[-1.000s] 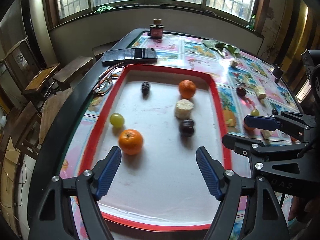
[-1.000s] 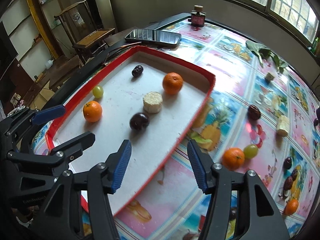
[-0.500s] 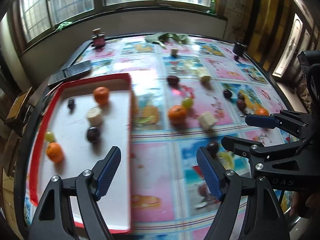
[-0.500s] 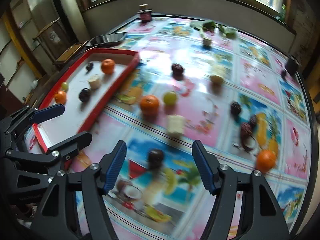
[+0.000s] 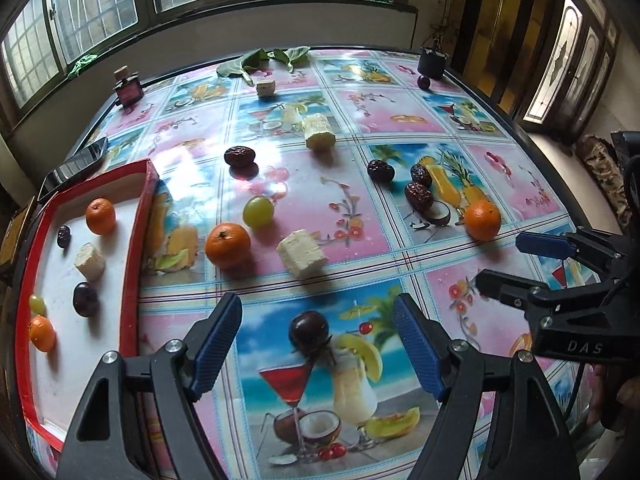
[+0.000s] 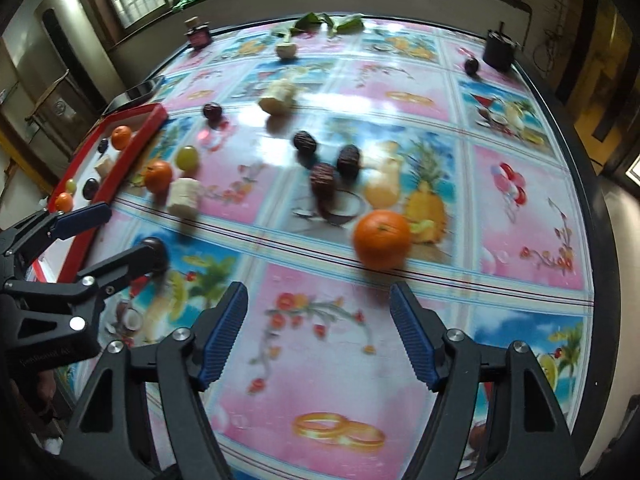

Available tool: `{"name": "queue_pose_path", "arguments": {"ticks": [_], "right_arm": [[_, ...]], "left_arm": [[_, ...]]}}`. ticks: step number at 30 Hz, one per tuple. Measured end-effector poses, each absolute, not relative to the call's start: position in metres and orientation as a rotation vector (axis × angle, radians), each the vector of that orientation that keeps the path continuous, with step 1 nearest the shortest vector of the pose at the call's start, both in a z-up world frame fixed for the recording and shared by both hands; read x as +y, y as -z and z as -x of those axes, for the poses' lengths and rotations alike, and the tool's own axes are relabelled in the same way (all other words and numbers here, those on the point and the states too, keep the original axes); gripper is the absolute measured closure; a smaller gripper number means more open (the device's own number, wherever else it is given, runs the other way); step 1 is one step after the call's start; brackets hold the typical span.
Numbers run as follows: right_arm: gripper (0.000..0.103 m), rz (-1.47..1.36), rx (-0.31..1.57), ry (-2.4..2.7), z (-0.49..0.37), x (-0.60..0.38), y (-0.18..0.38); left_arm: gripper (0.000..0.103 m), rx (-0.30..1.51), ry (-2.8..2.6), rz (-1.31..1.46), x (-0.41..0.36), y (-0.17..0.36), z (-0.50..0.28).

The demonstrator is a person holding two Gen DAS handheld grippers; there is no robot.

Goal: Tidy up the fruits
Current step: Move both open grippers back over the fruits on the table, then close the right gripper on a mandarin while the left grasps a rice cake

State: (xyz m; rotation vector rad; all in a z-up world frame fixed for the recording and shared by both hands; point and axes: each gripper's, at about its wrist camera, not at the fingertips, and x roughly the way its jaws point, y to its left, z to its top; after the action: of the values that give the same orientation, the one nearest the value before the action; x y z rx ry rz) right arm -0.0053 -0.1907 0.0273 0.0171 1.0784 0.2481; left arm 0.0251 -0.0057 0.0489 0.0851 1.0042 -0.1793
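Left claw (image 5: 318, 344) is wide and empty, with the dark plum (image 5: 309, 328) sitting right between the tips. Right claw (image 6: 318, 332) is opening, nothing inside; the orange (image 6: 382, 239) is at 12 o'clock, near.

I see my left gripper (image 5: 318, 344) with its blue pads wide apart and nothing held. A dark plum (image 5: 309, 327) sits on the table (image 5: 500, 128) between them, near the front edge. At the left edge is the red tray (image 5: 134, 264) with fruit inside. An orange (image 5: 227, 245), a green grape (image 5: 258, 211) and a white chunk (image 5: 301, 253) lie beside the tray. My right gripper (image 5: 516, 262) pokes in from the right edge.
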Motion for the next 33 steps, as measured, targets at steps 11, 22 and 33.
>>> {"name": "queue_pose_path", "arguments": {"ticks": [11, 22, 33], "right_arm": [[0.029, -0.051, 1.076, -0.251, -0.022, -0.227, -0.007], [0.064, 0.113, 1.041, -0.288, -0.034, -0.200, -0.007], [0.064, 0.047, 1.042, -0.299, -0.031, -0.209, -0.008]], "left_arm": [[0.025, 1.031, 0.145, -0.066, 0.015, -0.041, -0.025], [0.025, 1.038, 0.210, -0.038, 0.017, -0.040, -0.033], [0.054, 1.141, 0.239, 0.092, 0.001, -0.023, -0.081]]}}
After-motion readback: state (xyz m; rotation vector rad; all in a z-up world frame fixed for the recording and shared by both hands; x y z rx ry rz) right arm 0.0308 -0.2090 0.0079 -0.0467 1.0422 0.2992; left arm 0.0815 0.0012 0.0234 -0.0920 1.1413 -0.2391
